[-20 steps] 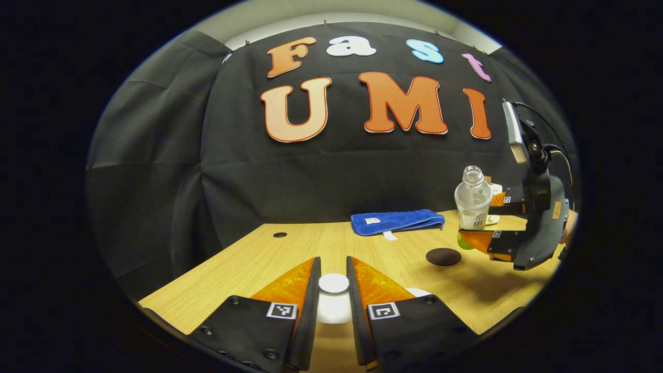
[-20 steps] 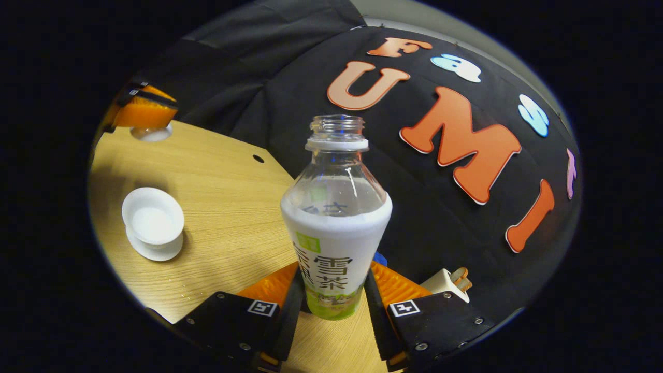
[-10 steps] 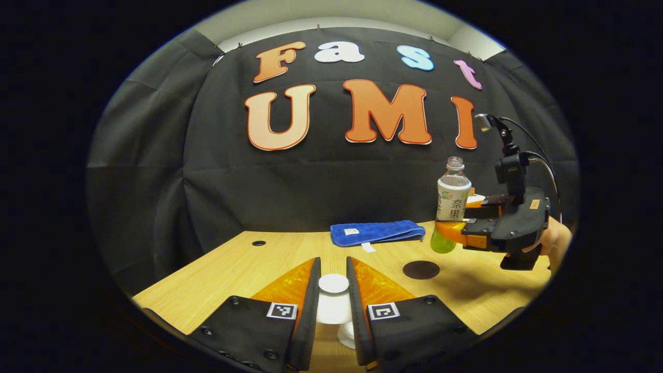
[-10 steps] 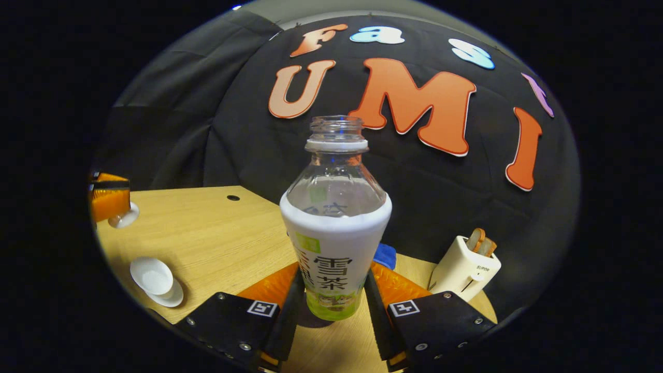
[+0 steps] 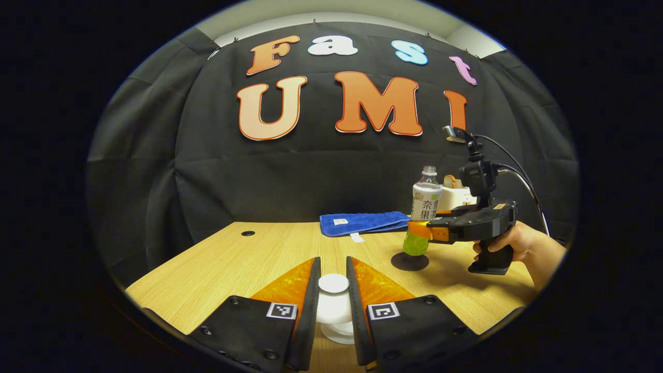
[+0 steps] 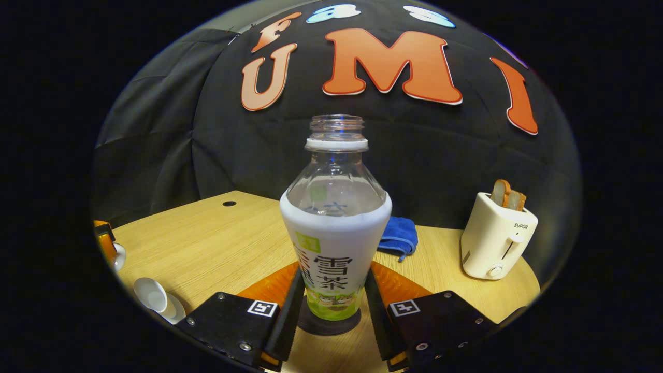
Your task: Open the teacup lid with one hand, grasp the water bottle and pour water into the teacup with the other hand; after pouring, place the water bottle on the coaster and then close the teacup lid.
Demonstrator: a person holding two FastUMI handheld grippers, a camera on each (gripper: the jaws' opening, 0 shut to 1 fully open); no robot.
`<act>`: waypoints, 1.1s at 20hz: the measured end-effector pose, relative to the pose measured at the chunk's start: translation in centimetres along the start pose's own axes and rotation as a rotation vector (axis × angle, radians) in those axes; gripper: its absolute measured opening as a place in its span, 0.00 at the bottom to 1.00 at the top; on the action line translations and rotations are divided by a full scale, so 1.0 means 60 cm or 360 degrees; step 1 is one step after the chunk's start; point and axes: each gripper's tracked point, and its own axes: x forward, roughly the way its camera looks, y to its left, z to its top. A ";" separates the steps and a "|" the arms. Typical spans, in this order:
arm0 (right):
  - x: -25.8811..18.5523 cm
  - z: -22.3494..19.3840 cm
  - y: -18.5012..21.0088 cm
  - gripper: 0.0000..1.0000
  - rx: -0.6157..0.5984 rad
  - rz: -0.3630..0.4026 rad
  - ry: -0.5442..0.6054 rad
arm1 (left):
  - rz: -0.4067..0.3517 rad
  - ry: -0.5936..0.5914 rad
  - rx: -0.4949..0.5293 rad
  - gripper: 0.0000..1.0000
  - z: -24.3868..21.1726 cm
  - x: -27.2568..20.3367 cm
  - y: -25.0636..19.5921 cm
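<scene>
So the right gripper (image 6: pixel 332 305), both fingers pinching the water bottle (image 6: pixel 335 228) low on its label, has swung back upright and come down over the dark coaster (image 5: pixel 409 261), where a second ago it was hanging up off to the side. Pouring looks done; the bottle's base seems right at the coaster, maybe touching. The left gripper (image 5: pixel 333 295) still pinches the lid (image 5: pixel 333 284) above the teacup (image 6: pixel 154 296), so release then lid-closing come next.
</scene>
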 end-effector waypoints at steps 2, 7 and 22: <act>0.011 -0.018 0.002 0.64 0.0062 0.0024 0.0051 | 0.0013 0.0010 -0.0001 0.36 -0.004 0.000 0.004; 0.024 -0.030 0.004 0.64 0.0163 0.0043 0.0120 | 0.0015 0.0038 -0.0004 0.34 -0.014 0.007 0.005; -0.044 -0.015 -0.019 0.98 -0.0061 0.0024 0.0086 | -0.0098 0.0099 -0.0055 0.36 -0.046 0.038 -0.044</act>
